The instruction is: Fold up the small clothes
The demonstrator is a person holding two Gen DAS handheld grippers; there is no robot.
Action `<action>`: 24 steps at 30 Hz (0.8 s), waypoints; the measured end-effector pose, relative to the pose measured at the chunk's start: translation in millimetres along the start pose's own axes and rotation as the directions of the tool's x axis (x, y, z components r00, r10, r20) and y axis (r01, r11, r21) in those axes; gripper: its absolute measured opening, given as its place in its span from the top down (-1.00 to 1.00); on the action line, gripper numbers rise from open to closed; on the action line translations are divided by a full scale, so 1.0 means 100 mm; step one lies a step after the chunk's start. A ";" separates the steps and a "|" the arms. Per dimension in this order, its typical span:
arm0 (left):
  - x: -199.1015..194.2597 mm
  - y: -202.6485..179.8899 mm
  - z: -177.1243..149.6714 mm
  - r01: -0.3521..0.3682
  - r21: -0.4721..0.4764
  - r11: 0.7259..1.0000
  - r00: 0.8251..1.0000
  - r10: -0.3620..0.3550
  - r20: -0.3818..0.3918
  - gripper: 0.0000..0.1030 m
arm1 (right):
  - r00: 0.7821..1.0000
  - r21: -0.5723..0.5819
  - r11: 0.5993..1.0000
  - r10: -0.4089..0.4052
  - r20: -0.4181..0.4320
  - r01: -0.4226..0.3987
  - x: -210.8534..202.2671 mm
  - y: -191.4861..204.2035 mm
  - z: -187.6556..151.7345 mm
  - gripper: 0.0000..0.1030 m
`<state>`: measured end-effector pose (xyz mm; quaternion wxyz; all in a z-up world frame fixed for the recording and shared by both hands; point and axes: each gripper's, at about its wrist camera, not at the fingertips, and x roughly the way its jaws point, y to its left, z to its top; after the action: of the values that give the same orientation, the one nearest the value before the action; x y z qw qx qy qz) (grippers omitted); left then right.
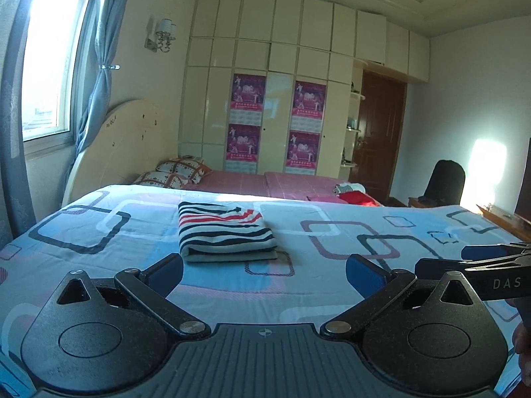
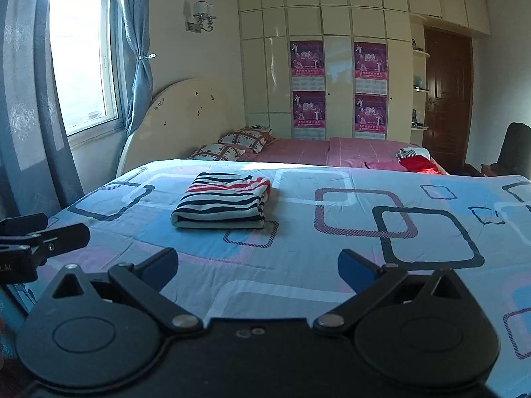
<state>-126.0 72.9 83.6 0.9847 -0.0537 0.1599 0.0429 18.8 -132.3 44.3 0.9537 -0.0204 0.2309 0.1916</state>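
Blue-padded left tool (image 1: 264,273) and right tool (image 2: 257,270) gape wide, holding nothing

Patterned quilt (image 1: 332,232), pillows (image 1: 176,172), wardrobe (image 1: 282,49)

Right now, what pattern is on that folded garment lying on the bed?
The folded garment is white with dark navy stripes and some red ones. It shows best in the left wrist view.
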 end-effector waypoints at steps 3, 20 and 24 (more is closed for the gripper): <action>-0.14 0.01 0.02 -0.009 -0.002 1.000 1.000 0.009 0.027 -1.00 | 1.000 0.000 1.000 0.010 0.018 -0.010 -0.08 0.04 0.01 -0.99; -0.15 0.00 0.03 -0.001 -0.001 1.000 0.999 0.001 0.035 -1.00 | 0.999 -0.008 1.000 0.009 0.045 -0.009 -0.12 0.12 0.06 -0.99; -0.12 0.01 0.04 0.003 0.001 1.000 0.999 -0.003 0.034 -1.00 | 0.999 -0.004 1.000 -0.001 0.051 0.001 -0.13 0.09 0.07 -0.99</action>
<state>-136.6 73.3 90.9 0.9874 -0.0530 0.1431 0.0423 7.2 -127.7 56.9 0.9593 -0.0175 0.2063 0.1920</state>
